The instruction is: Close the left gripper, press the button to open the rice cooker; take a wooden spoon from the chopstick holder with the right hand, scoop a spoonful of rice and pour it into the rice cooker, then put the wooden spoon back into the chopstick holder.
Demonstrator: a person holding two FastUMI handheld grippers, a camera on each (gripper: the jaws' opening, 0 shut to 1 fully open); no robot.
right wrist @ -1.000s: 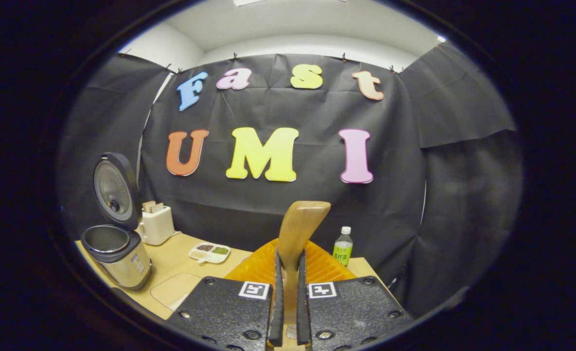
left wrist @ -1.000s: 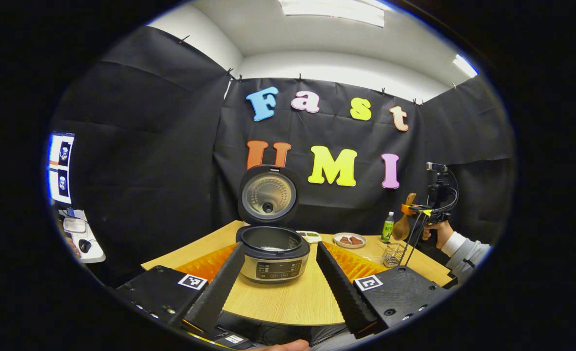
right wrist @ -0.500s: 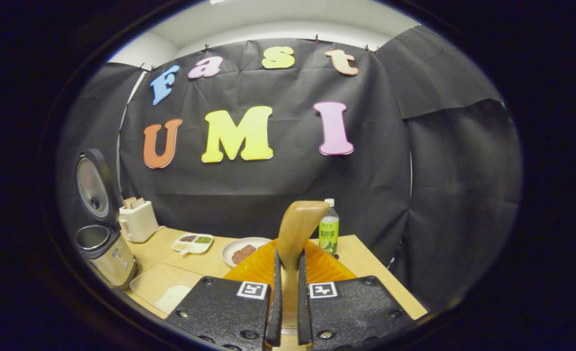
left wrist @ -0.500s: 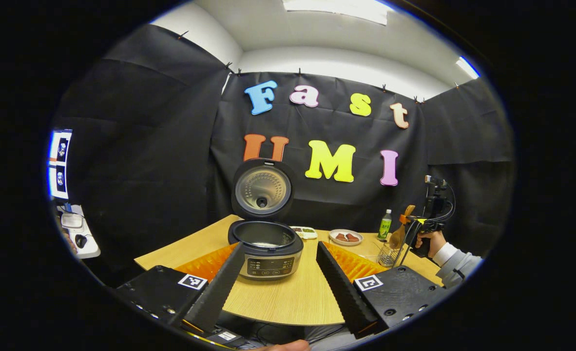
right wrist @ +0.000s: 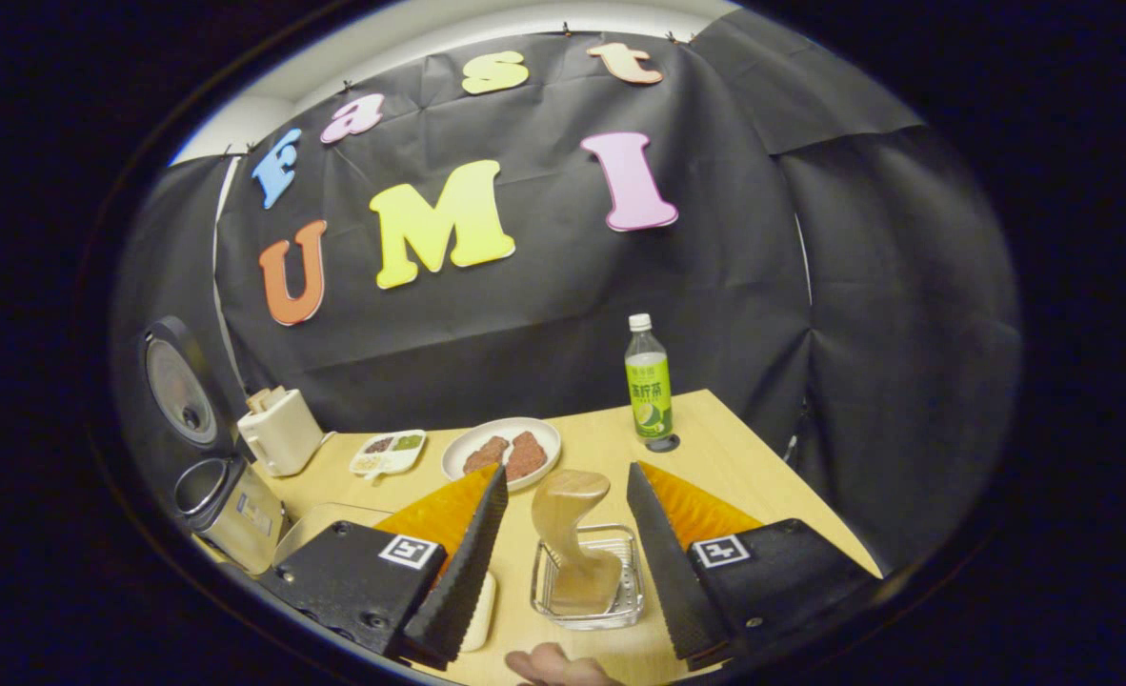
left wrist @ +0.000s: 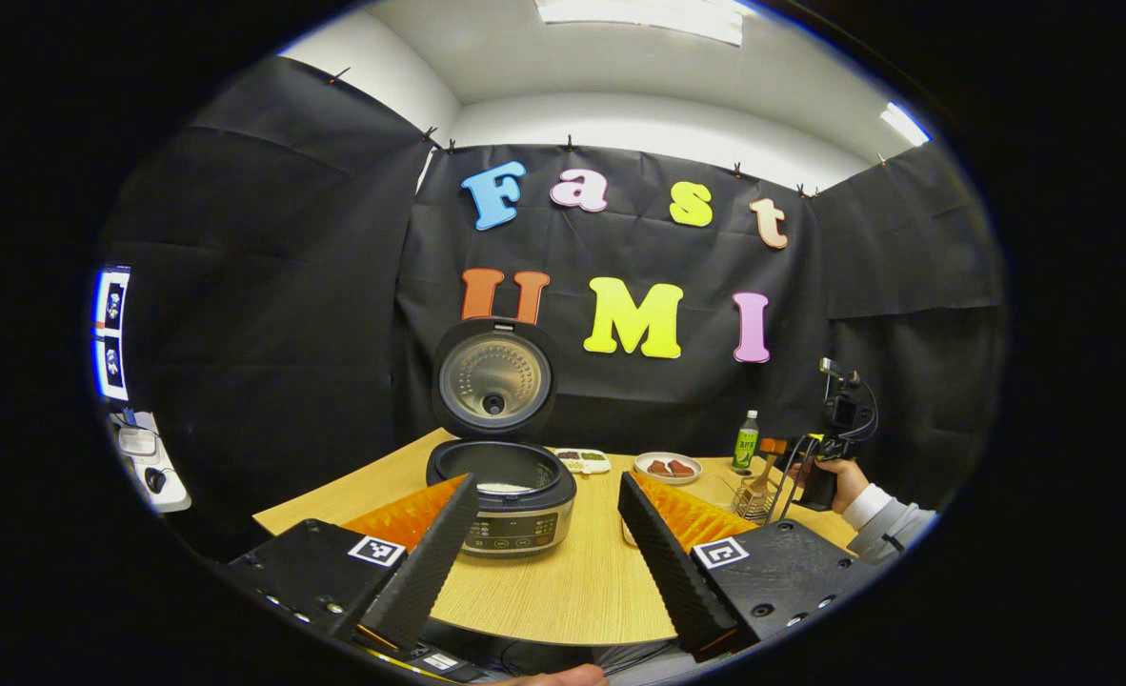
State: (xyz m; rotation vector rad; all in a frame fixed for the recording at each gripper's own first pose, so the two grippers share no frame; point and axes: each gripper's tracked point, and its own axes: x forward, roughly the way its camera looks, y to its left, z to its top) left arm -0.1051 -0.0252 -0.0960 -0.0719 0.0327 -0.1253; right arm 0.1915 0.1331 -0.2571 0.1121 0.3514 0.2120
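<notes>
A moment ago the right gripper was clamped on the wooden spoon up in the air; now its jaws stand spread wide and the spoon sits back in the chopstick holder, handle up, bowl down inside the wire basket. The spoon rises straight between the parted fingers, touching neither as far as I can see. The rice cooker stands open, lid tipped back, with some rice showing in the pot. The left gripper hangs open well short of it. By my reckoning only a clean withdrawal is left: straight back along the handle's upright axis, without knocking it.
</notes>
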